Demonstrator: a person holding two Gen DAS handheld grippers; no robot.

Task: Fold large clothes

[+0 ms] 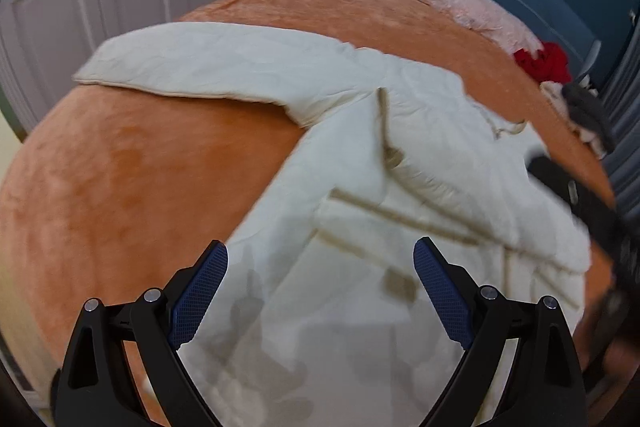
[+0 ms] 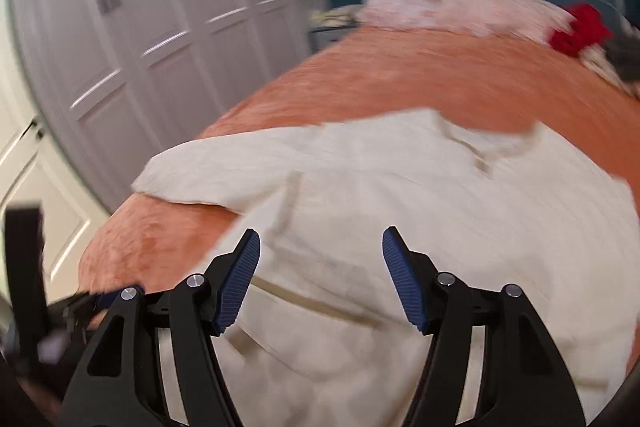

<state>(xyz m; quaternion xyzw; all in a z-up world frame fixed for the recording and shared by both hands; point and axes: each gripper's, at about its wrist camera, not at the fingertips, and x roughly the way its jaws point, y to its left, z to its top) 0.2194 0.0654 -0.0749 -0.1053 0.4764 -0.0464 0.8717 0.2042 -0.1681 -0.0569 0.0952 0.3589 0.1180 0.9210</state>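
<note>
Lying spread across the orange bedspread (image 1: pixel 120 187), the cream padded coat (image 1: pixel 400 187) is filling the centre and lower right of the left wrist view, with one sleeve (image 1: pixel 208 67) stretching out toward the upper left of the frame. Judging by that, the folding is barely beginning: the sleeve is not yet brought in, the body is looking only loosely laid with its front panels overlapping, and no neat fold is showing.

The left gripper (image 1: pixel 320 291) is hovering over the coat's lower part at the bottom of the frame, its blue pads spread wide and holding nothing. The right gripper (image 2: pixel 320 279) is likewise hanging open and empty above the coat (image 2: pixel 400 207) at bottom centre of its blurred view.

Red patches on the white wardrobe doors (image 2: pixel 160 27) at upper left are showing, but blur is making any writing unreadable; no brand is legible anywhere.
</note>
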